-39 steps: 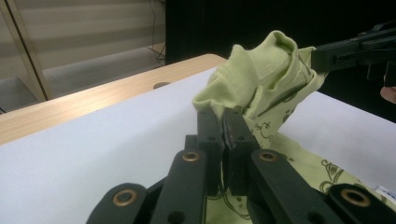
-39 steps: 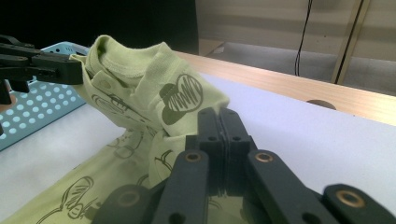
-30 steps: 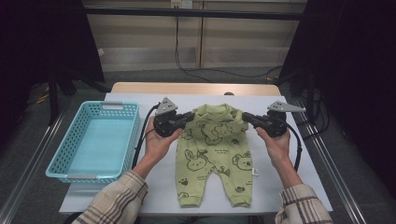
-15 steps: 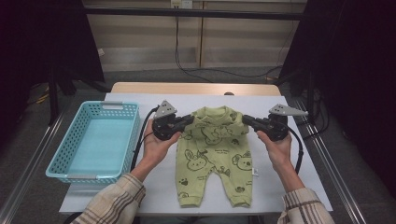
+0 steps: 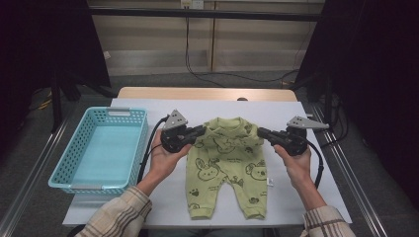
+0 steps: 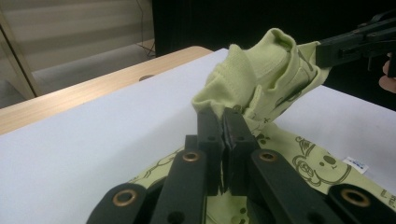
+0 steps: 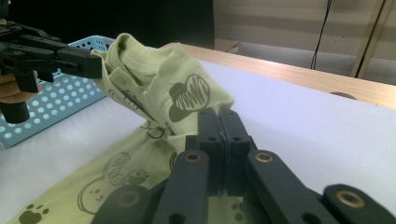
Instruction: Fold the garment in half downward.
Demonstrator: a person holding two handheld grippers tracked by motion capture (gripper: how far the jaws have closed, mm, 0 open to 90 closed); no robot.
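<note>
Green cotton lies nearest you: the legs of the baby romper (image 5: 225, 168) reach almost to the near edge of the tabletop (image 5: 296, 111), flat on the white surface, with dark animal prints across the front. A small white tag sticks out at the side of its right leg. Your sleeves and forearms come in over that near edge on either side of it.

Farther in, your left claw (image 5: 200, 131) is clamped on the romper's left shoulder, its jaws pressed together with the fabric pinched between them. Your right claw (image 5: 260, 132) grips the opposite shoulder the same way, jaws closed tight on the cloth. In the left gripper view the collar and shoulder fabric bunch up off the tabletop between the two claws, so the top of the garment is lifted and crumpled while the body and legs lie on the surface. The right gripper view shows the same raised fold, with a scribbled heart print facing you.

Off to your left, the light blue basket (image 5: 64, 170) sits by the left edge of the tabletop, well apart from the romper. Beyond the garment, a bare strip of wood runs along the far edge.
</note>
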